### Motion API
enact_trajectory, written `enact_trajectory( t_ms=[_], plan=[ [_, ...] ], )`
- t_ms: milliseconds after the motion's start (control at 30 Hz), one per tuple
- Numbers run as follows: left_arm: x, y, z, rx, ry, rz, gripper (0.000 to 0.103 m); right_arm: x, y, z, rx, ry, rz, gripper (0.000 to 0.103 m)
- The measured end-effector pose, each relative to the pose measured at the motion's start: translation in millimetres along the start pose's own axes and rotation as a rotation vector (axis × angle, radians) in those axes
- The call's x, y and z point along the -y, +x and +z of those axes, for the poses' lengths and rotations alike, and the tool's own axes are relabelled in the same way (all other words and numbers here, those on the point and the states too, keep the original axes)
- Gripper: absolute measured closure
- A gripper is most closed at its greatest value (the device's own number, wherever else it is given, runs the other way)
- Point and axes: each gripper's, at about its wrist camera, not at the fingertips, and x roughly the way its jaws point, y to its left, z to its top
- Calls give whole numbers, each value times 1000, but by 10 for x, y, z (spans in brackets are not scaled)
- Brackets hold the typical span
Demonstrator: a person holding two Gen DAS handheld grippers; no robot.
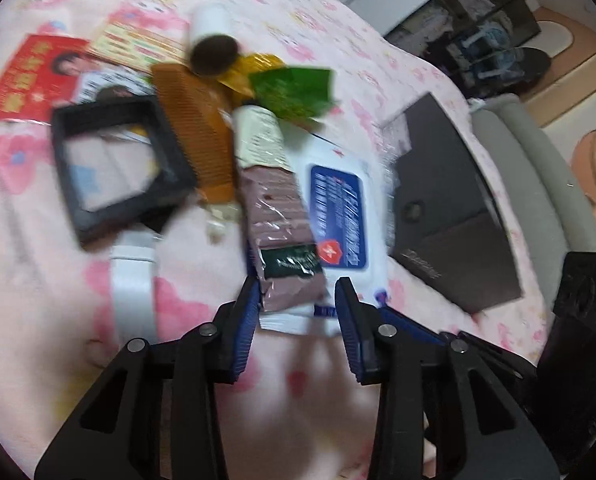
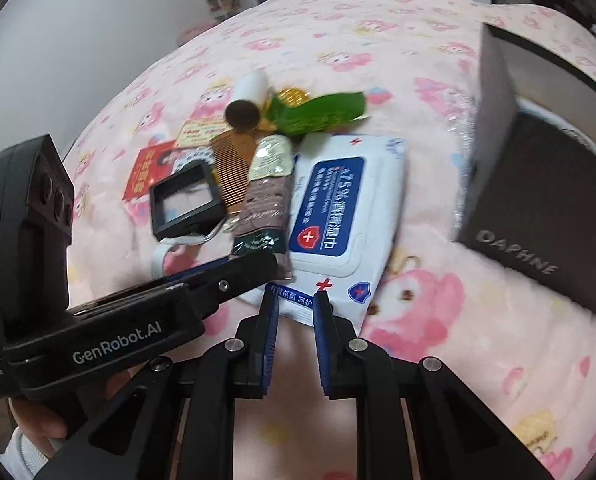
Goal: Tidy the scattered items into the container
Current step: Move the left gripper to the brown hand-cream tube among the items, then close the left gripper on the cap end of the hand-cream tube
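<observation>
Scattered items lie in a heap on a pink patterned bedcover. A brown snack packet (image 1: 282,216) rests partly on a white and blue wipes pack (image 1: 337,216). My left gripper (image 1: 299,300) is open, with the packet's near end between its pads; the right pad stands off it. My right gripper (image 2: 296,308) is shut on the near edge of the wipes pack (image 2: 337,200). The left gripper (image 2: 238,278) reaches in beside it over the brown packet (image 2: 264,208). A dark box marked DAPHNE (image 2: 537,200) stands to the right, also visible as the dark box (image 1: 449,200).
Behind the packet lie a cream tube (image 1: 258,136), a brown comb (image 1: 198,140), a black square frame (image 1: 118,168), a green sachet (image 1: 294,92), a white bottle with a brown cap (image 1: 212,36), a red card (image 1: 30,76) and a white strap (image 1: 132,280). The bed edge runs at right.
</observation>
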Motion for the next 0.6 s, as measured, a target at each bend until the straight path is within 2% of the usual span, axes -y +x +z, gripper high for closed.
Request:
enact_trajectory(
  t_ms=[100,200,300,367,500,600],
  plan=[
    [19,-18,11,-1,-1,-52,66,81,-70,-3,10,24,-28,88],
    [-96,-56,55,23,-55,-24,66,131,-111,30,17,40,-18,86],
    [-220,-25,127,12,-114,-30,68,113,-100,81,22,30,35,76],
    [-222,39,173,-7,-104,-4,72,50,-31,110,8,4,49,66],
    [-154,116,136,-40,-65,17,77,-41,96,102,-27,-3,3,65],
    [-77,69,88,-38,-35,-49,82,-5,42,31,-27,-3,-6,65]
  ],
)
